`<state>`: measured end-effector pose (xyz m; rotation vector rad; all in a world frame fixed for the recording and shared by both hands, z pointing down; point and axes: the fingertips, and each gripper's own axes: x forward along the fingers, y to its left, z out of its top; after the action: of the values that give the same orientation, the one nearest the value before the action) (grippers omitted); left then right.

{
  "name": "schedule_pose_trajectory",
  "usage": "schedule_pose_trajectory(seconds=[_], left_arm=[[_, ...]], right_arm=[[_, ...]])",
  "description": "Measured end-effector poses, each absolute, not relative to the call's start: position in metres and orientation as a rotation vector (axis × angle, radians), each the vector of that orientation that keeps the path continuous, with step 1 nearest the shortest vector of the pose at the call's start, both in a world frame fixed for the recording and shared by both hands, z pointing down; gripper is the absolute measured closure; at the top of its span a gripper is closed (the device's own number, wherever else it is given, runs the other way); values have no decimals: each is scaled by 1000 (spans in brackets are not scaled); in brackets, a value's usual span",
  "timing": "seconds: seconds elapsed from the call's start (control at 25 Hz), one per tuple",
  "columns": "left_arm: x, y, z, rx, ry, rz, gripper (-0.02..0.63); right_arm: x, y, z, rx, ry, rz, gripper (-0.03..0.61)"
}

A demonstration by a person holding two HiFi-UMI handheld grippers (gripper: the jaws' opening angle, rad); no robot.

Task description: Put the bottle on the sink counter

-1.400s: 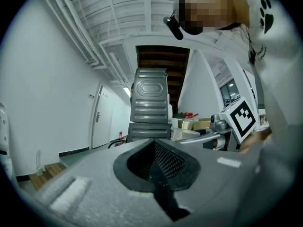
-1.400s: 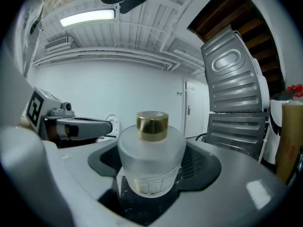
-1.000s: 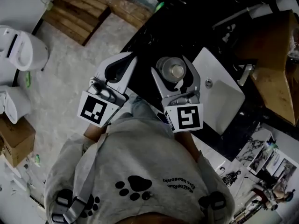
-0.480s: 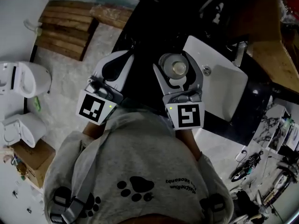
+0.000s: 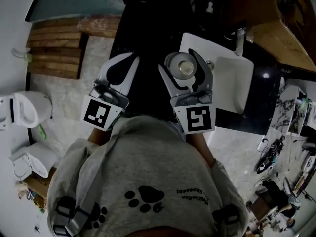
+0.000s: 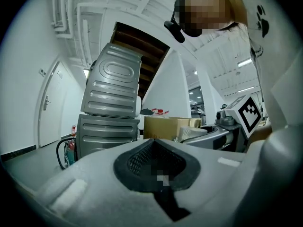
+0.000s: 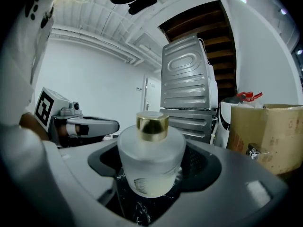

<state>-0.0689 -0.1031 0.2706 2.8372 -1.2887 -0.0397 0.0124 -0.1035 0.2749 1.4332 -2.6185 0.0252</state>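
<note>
A frosted glass bottle with a gold cap sits upright between the jaws of my right gripper, which is shut on its wide body. In the right gripper view the bottle fills the gap in the right gripper, with black marbled stone showing under its base. It hovers over the black sink counter, just left of the white basin. My left gripper is beside it on the left, shut and holding nothing; in its own view the left gripper shows only its closed jaws.
A faucet stands at the basin's far rim, with a wooden top beyond. On the floor lie a wooden pallet and white toilets. A grey washing machine and a cardboard box stand ahead.
The head view has swung round: basin and counter have slid left toward the right gripper, the pallet has moved left. Both grippers keep their places, the bottle still held.
</note>
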Motion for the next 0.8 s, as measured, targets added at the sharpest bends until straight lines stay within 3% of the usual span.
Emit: schedule_pose_trajectory(seconds=[0.8], left_arm=[[-107, -156, 287, 2856, -1253, 13, 612]], right_arm=[[-38, -161, 288, 1410, -2587, 31, 242]])
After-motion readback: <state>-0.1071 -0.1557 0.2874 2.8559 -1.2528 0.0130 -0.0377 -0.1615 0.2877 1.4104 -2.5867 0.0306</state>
